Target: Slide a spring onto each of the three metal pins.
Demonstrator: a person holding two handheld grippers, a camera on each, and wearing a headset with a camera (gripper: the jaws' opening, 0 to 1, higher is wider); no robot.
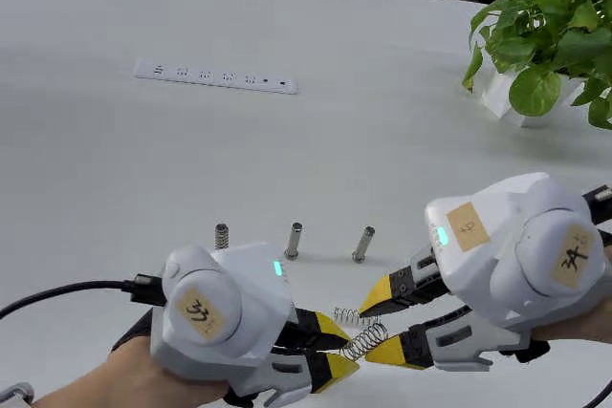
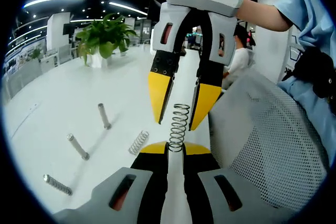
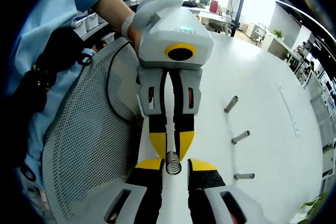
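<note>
my left gripper (image 2: 176,149) clamped on one end of spring (image 2: 178,123); right gripper (image 3: 176,165) jaws apart astride free end. judge spring light, bendy: hold end coils, gently.

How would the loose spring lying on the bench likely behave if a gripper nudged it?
The loose spring lies on its side, so its round coil would probably roll. Thin wire suggests it is light and would skid on the smooth bench. Its open coils likely flex if pinched.
</note>
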